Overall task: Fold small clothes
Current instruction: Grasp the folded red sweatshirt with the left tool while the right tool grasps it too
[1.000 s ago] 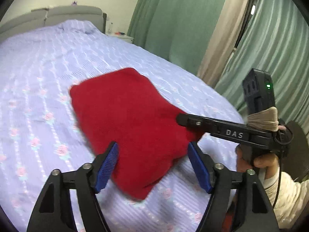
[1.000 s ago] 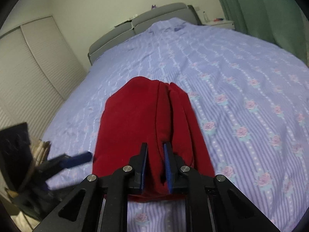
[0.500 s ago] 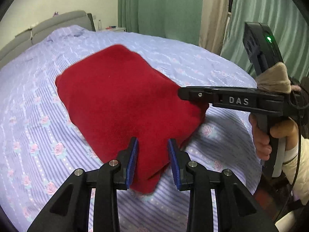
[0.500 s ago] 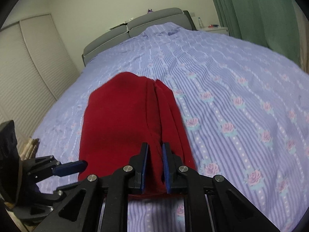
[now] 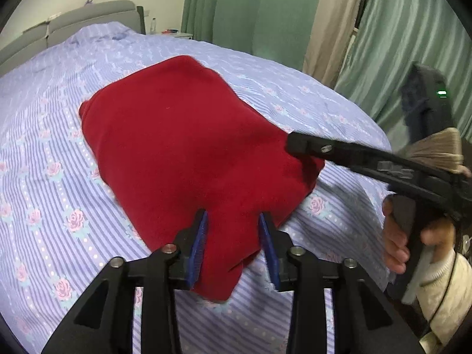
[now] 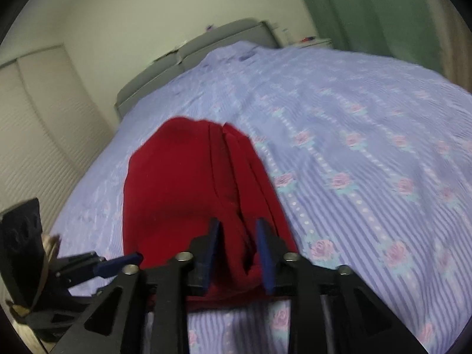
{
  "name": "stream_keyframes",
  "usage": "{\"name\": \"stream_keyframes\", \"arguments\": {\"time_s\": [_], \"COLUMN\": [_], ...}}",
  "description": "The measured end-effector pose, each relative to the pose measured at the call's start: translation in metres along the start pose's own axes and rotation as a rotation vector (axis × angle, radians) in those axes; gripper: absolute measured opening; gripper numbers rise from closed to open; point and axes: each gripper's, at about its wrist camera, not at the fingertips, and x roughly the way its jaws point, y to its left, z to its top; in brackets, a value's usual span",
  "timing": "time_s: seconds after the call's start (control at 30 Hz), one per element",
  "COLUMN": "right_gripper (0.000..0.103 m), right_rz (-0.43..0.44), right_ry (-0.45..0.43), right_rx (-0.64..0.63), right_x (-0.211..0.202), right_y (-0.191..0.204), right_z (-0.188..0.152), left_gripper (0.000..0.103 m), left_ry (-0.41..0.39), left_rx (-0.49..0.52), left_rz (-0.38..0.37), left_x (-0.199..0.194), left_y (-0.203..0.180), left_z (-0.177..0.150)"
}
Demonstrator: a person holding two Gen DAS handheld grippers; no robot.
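A folded red garment lies on a bed covered in a lilac striped sheet with pink roses. In the left wrist view it sits mid-bed, its near corner reaching toward the camera. In the right wrist view its layered fold edges run away from the camera toward the grey headboard.

The left gripper hangs over that near corner. Its jaws have just been opening and now stand partly spread, the blue pads on either side of the cloth with a gap showing, so nothing is pinched.

The right gripper is at the garment's near right end. Its jaws have also just been opening from a tight pinch; the pads now stand apart with the bunched fold edges between them, loose rather than clamped.

In the left wrist view the right gripper's black finger comes in from the right and overlaps the garment's right corner, with a hand in a cream sleeve on its handle. Green curtains hang on the far right. A pale wardrobe stands on the left.
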Motion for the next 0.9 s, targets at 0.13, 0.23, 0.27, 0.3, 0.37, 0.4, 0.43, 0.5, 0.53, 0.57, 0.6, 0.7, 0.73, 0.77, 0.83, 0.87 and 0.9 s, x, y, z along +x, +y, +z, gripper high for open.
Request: {"name": "stream_keyframes", "arguments": {"time_s": [0.13,0.23,0.27,0.3,0.37,0.4,0.43,0.5,0.53,0.57,0.6,0.7,0.73,0.77,0.83,0.87,0.9], "right_gripper": [0.091,0.094,0.094,0.094,0.094,0.094,0.094,0.095,0.096,0.098,0.099,0.103,0.103,0.103,0.101,0.097,0.094], "right_rz": [-0.057,-0.005,0.03,0.044,0.064,0.096,0.12,0.165,0.176,0.181,0.182,0.17,0.151,0.138,0.127,0.12,0.113], "right_ry": [-0.159,-0.146,-0.123,-0.095,-0.059,-0.052,-0.042,-0.04,-0.036,-0.025,-0.018,-0.013,-0.011,-0.01,-0.025,-0.021,-0.019], "right_rx": [0.089,0.164,0.206,0.245,0.329,0.38,0.412,0.47,0.484,0.5,0.513,0.522,0.521,0.524,0.558,0.574,0.578], "right_x": [-0.035,-0.038,-0.032,-0.026,-0.016,-0.012,-0.008,0.0,0.005,0.01,0.016,0.027,0.032,0.034,0.036,0.037,0.037], "right_y": [0.006,0.005,0.003,-0.002,-0.01,-0.016,-0.02,-0.026,-0.028,-0.028,-0.027,-0.023,-0.021,-0.019,-0.02,-0.021,-0.022], "right_z": [-0.017,-0.03,-0.035,-0.038,-0.044,-0.047,-0.049,-0.05,-0.049,-0.049,-0.047,-0.045,-0.044,-0.043,-0.042,-0.042,-0.04], "left_gripper": [0.052,0.055,0.055,0.055,0.055,0.055,0.055,0.055,0.055,0.055,0.055,0.055,0.055,0.055,0.056,0.056,0.057], "left_ry": [0.019,0.021,0.02,0.017,0.01,0.008,0.006,0.005,0.005,0.005,0.005,0.003,0.005,0.006,-0.002,-0.01,-0.016], "left_rx": [0.043,0.077,0.076,0.064,0.018,0.002,-0.016,-0.013,-0.006,-0.002,-0.004,-0.022,-0.029,-0.032,-0.046,-0.059,-0.082], "left_rz": [0.019,0.032,0.03,0.02,-0.018,-0.031,-0.05,-0.054,-0.05,-0.049,-0.051,-0.076,-0.081,-0.084,-0.089,-0.095,-0.106], "left_x": [0.0,0.0,0.0,-0.002,-0.004,-0.005,-0.006,-0.006,-0.006,-0.006,-0.006,-0.007,-0.007,-0.008,-0.014,-0.018,-0.022], "left_y": [-0.009,-0.015,-0.015,-0.012,-0.004,-0.001,0.003,0.004,0.003,0.003,0.002,0.006,0.007,0.008,0.008,0.009,0.01], "left_z": [0.002,0.001,0.001,0.001,0.001,0.001,0.001,0.0,0.0,0.0,0.0,0.001,0.001,0.002,0.003,0.005,0.006]}}
